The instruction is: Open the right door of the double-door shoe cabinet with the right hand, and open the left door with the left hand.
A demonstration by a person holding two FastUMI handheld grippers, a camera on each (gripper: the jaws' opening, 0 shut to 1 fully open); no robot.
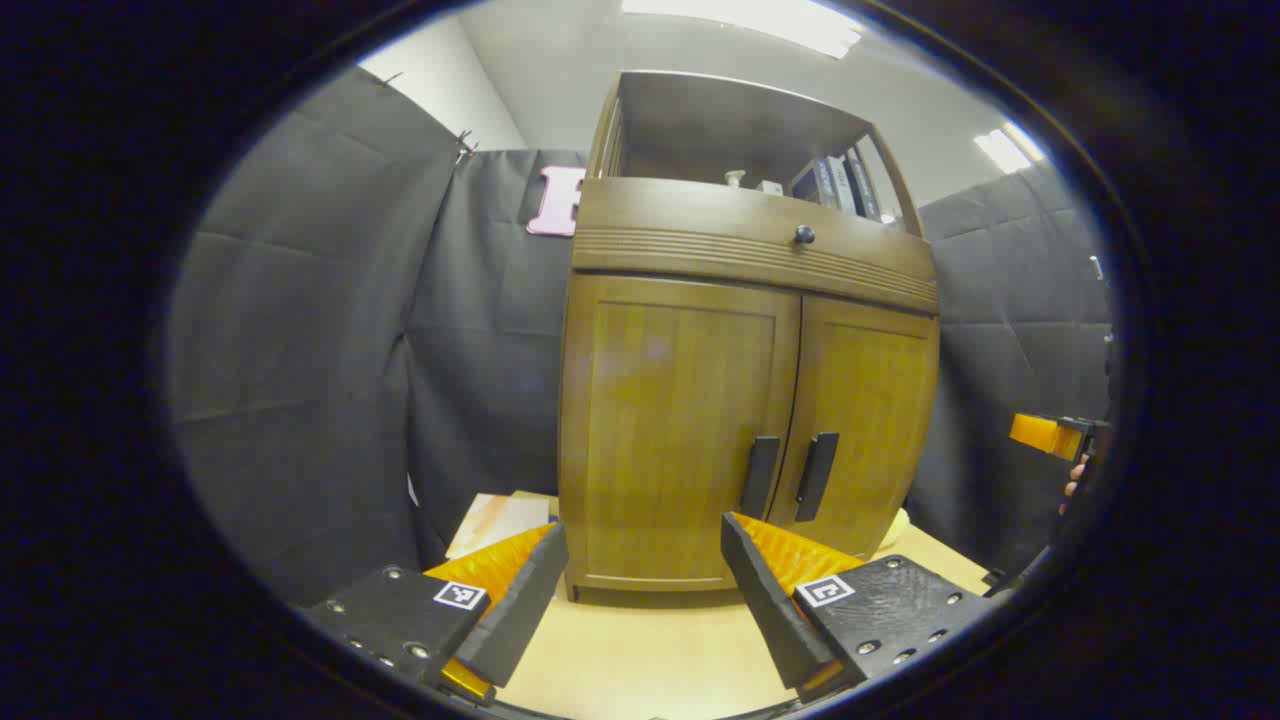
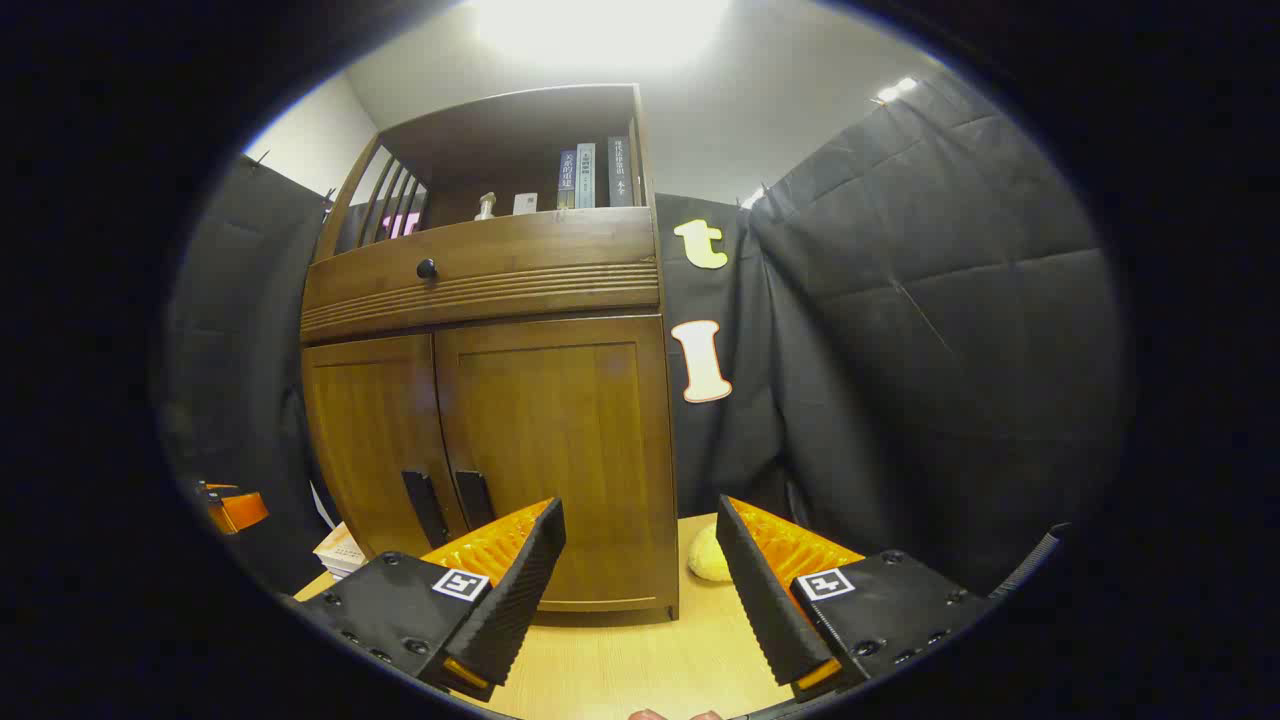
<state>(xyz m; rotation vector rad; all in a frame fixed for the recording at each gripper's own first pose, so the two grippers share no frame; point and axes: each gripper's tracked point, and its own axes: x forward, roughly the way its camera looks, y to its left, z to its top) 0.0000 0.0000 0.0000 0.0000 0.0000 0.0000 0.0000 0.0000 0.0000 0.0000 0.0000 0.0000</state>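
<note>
A brown wooden shoe cabinet [image 1: 740, 300] [image 2: 500, 330] stands on a light wooden table, both doors closed. The left door [image 1: 670, 420] [image 2: 370, 440] and the right door [image 1: 865, 410] [image 2: 560, 440] each carry a dark vertical handle [image 1: 759, 476] [image 1: 817, 476] [image 2: 425, 507] [image 2: 475, 498] at the middle seam. My left gripper [image 1: 645, 555] is open, short of the left door. In front of the right door's outer part, my right gripper [image 2: 640, 550] is open too. The right gripper [image 1: 1050, 435] also appears far right in the left gripper view, held by a hand.
A drawer with a round knob [image 1: 804, 235] [image 2: 427, 268] sits above the doors, under an open shelf with books [image 2: 590, 175]. A yellowish soft object [image 2: 708, 555] lies on the table [image 2: 620, 660] right of the cabinet. Papers [image 1: 495, 520] lie at its left. Black cloth walls surround.
</note>
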